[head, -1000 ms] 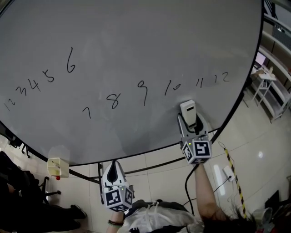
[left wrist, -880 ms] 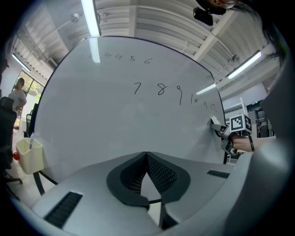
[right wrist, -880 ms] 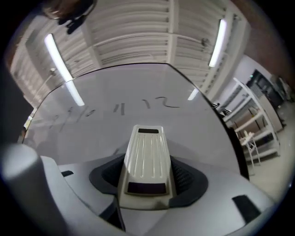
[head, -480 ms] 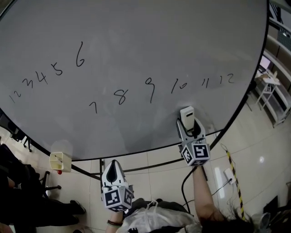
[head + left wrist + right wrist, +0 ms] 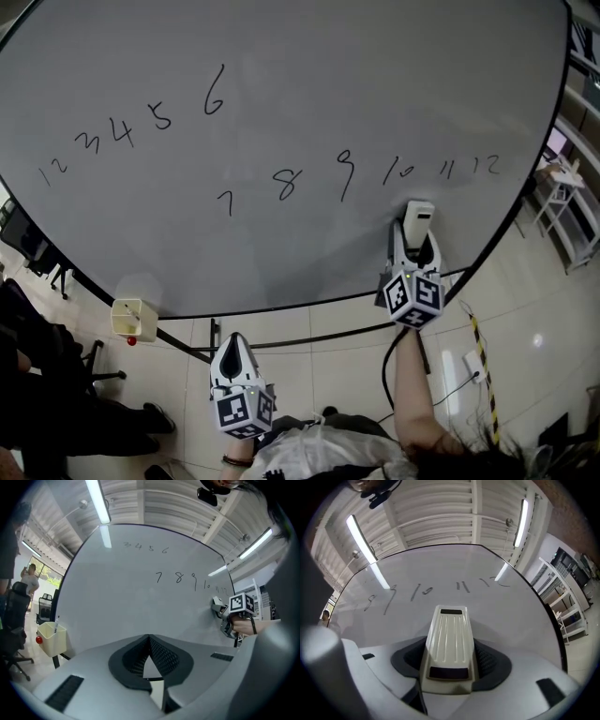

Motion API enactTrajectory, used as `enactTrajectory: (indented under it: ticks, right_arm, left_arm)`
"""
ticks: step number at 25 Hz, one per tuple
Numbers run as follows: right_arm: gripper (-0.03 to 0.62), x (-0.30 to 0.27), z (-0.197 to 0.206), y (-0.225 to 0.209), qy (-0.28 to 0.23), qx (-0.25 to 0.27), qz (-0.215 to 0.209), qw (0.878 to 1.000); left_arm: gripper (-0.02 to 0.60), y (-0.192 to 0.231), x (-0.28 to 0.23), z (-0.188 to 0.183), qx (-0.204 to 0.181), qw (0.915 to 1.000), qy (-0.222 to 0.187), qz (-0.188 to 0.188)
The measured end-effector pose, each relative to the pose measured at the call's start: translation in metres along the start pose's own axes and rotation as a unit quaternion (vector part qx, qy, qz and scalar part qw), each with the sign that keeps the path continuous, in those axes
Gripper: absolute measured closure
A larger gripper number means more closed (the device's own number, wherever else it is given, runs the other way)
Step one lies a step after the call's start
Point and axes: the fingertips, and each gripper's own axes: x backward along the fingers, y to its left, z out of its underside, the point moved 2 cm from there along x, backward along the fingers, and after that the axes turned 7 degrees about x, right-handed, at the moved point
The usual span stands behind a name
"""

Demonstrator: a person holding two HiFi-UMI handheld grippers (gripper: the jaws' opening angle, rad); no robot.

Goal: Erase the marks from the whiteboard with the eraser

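Observation:
The whiteboard (image 5: 309,84) fills the head view and carries handwritten black numbers (image 5: 342,173) from 1 to 12 in two rows. My right gripper (image 5: 415,246) is shut on a cream eraser (image 5: 417,219), which points at the board's lower right, just below the 10 and 11. From the right gripper view the eraser (image 5: 450,641) sits between the jaws with the marks (image 5: 422,591) above it. My left gripper (image 5: 234,361) hangs low, below the board's edge, shut with nothing in it; in its own view the left gripper (image 5: 150,660) faces the board (image 5: 117,597).
A small cream bin (image 5: 133,319) with a marker in it hangs at the board's lower left edge. Office chairs (image 5: 37,262) stand to the left, white shelving (image 5: 572,206) to the right. A cable and a yellow-black strip (image 5: 483,361) lie on the tiled floor.
The right gripper with the eraser has risen closer to the row of numbers. The head view has shifted, so the board's marks sit further right. The left gripper stays low.

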Motion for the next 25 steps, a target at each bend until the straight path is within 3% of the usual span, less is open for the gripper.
enactTrajectory:
  ticks: [3, 6, 8, 10, 13, 15, 16, 18, 20, 22, 23, 25]
  right_arm:
    - [0.316, 0.005, -0.011, 0.107, 0.013, 0.067, -0.06, 0.996]
    - [0.316, 0.01, -0.019, 0.204, 0.02, 0.168, -0.136, 0.976]
    - [0.316, 0.01, -0.021, 0.209, 0.016, 0.196, -0.135, 0.971]
    - [0.316, 0.004, -0.025, 0.166, 0.018, 0.177, -0.092, 0.98]
    - [0.316, -0.01, -0.034, 0.077, 0.012, 0.055, -0.001, 0.998]
    - [0.316, -0.01, -0.047, 0.069, 0.006, 0.013, 0.027, 1.0]
    - [0.316, -0.009, -0.05, 0.089, 0.003, 0.022, 0.018, 1.0]
    - [0.316, -0.003, -0.046, 0.165, -0.004, 0.076, -0.044, 0.996]
    - [0.316, 0.007, -0.034, 0.259, -0.003, 0.163, -0.132, 0.978]
    - [0.316, 0.016, -0.023, 0.319, 0.005, 0.232, -0.183, 0.955]
    - [0.316, 0.017, -0.021, 0.325, 0.006, 0.242, -0.189, 0.952]
    - [0.316, 0.012, -0.028, 0.293, 0.007, 0.225, -0.168, 0.96]
  left_arm:
    - [0.588, 0.012, 0.004, -0.001, 0.007, 1.0, -0.001, 0.002]
    - [0.588, 0.03, 0.007, -0.005, 0.016, 0.9999, -0.001, -0.001]
    - [0.588, 0.043, 0.012, -0.01, 0.02, 0.9998, -0.006, -0.004]
    - [0.588, 0.06, 0.018, -0.018, 0.022, 0.9996, -0.013, -0.009]
    - [0.588, 0.091, 0.023, -0.025, 0.026, 0.9992, -0.019, -0.023]
    - [0.588, 0.108, 0.026, -0.026, 0.031, 0.9989, -0.017, -0.032]
    - [0.588, 0.115, 0.026, -0.026, 0.035, 0.9986, -0.017, -0.035]
    - [0.588, 0.125, 0.024, -0.03, 0.041, 0.9982, -0.02, -0.04]
    - [0.588, 0.13, 0.021, -0.035, 0.046, 0.9978, -0.025, -0.04]
    - [0.588, 0.131, 0.019, -0.039, 0.049, 0.9977, -0.029, -0.037]
    - [0.588, 0.13, 0.018, -0.04, 0.049, 0.9978, -0.03, -0.035]
    - [0.588, 0.131, 0.02, -0.04, 0.047, 0.9979, -0.03, -0.031]
